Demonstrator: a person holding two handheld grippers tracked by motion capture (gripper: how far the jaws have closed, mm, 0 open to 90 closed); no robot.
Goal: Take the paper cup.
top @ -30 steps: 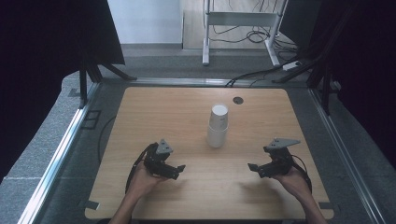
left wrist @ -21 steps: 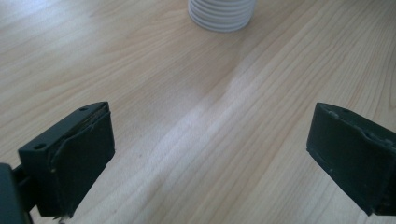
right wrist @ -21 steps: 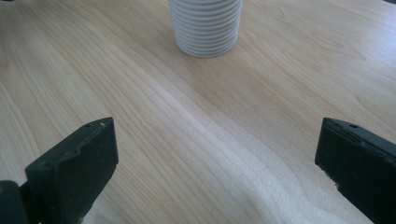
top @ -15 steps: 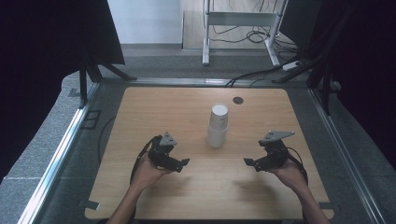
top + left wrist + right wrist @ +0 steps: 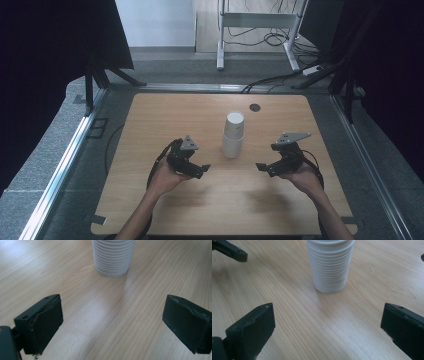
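Flanking the cup stack (image 5: 233, 135), both hand-held grippers hover over open tabletop (image 5: 165, 112).

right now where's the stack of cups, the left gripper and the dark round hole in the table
stack of cups (image 5: 233, 135), high view, ribbed side of the stack
left gripper (image 5: 203, 170), high view, between its fingertips
dark round hole (image 5: 255, 107), high view, its middle

- A white ribbed stack of paper cups (image 5: 233, 135) stood mouth-down near the table's (image 5: 150, 130) middle, slightly toward the far edge.
- The topmost cups leaned slightly.
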